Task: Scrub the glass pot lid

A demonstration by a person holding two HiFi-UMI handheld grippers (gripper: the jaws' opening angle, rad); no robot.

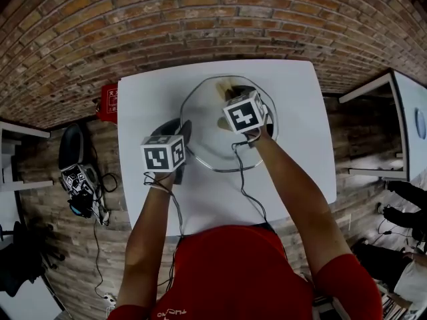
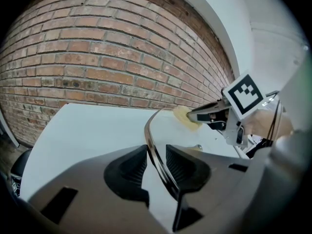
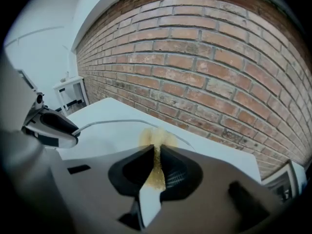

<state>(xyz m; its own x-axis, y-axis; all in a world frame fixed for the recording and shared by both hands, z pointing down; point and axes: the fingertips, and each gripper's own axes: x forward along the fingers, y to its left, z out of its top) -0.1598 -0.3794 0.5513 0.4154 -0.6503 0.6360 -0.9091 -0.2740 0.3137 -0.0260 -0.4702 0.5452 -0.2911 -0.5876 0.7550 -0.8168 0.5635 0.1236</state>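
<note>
The round glass pot lid (image 1: pixel 212 137) with a metal rim lies on the white table (image 1: pixel 293 145). My left gripper (image 1: pixel 183 136) holds its left edge. In the left gripper view the rim (image 2: pixel 148 130) runs between the two pads (image 2: pixel 127 168), and my left gripper (image 2: pixel 156 165) is shut on it. Over the lid's far part, my right gripper (image 1: pixel 240 93) is shut on a yellow sponge (image 1: pixel 231 84). In the right gripper view the sponge (image 3: pixel 157 139) sticks out past my right gripper (image 3: pixel 157 168) and rests on the glass near the rim (image 3: pixel 112 122).
A brick wall (image 1: pixel 200 19) runs behind the table. A red object (image 1: pixel 107 103) sits by the table's back left corner. Black gear and cables (image 1: pixel 79 179) lie on the floor at left. White shelving (image 1: pixel 393 125) stands at right.
</note>
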